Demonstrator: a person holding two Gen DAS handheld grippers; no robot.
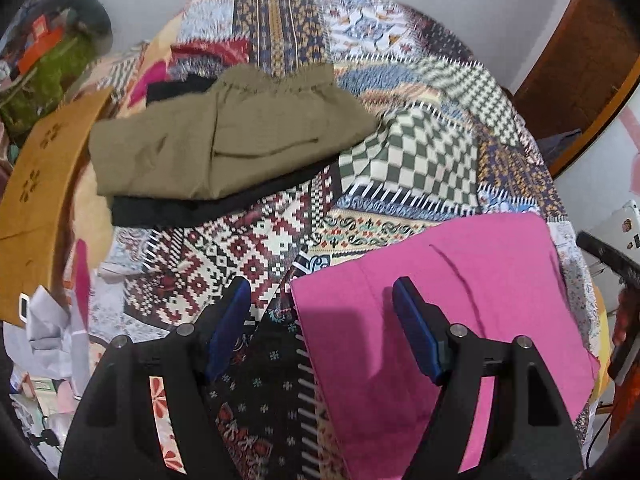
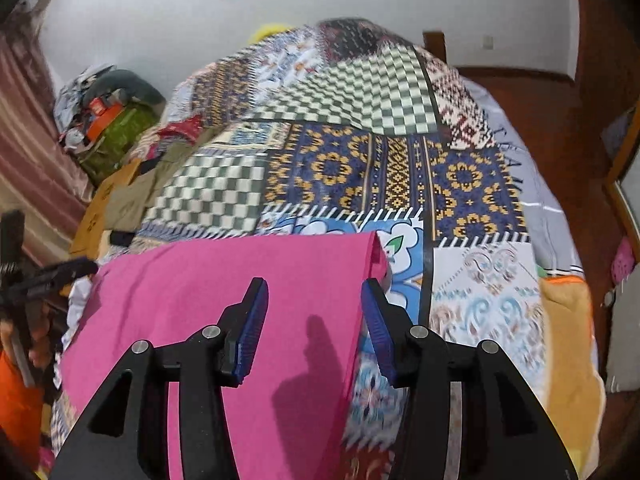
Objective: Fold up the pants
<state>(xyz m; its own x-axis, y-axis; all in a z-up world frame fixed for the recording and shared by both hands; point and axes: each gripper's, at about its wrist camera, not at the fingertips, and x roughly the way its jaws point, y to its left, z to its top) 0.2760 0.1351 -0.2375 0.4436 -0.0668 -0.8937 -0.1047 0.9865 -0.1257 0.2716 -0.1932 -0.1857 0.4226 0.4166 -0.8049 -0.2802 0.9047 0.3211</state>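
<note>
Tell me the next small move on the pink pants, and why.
Probably lower the right gripper onto the near right edge of the pink pants. Both grippers are open and hold nothing, and the pants lie flat on the patchwork quilt.

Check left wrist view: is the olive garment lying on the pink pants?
No, the olive garment lies apart from the pink pants, with bare quilt between them.

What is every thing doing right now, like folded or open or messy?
pink pants: folded flat on the quilt, not held
olive pants: folded, lying on top of a black garment
black garment: flat under the olive pants, edge showing
patchwork quilt: spread over the bed
left gripper: open, empty, above the pink pants' edge
right gripper: open, empty, above the pink pants
</note>
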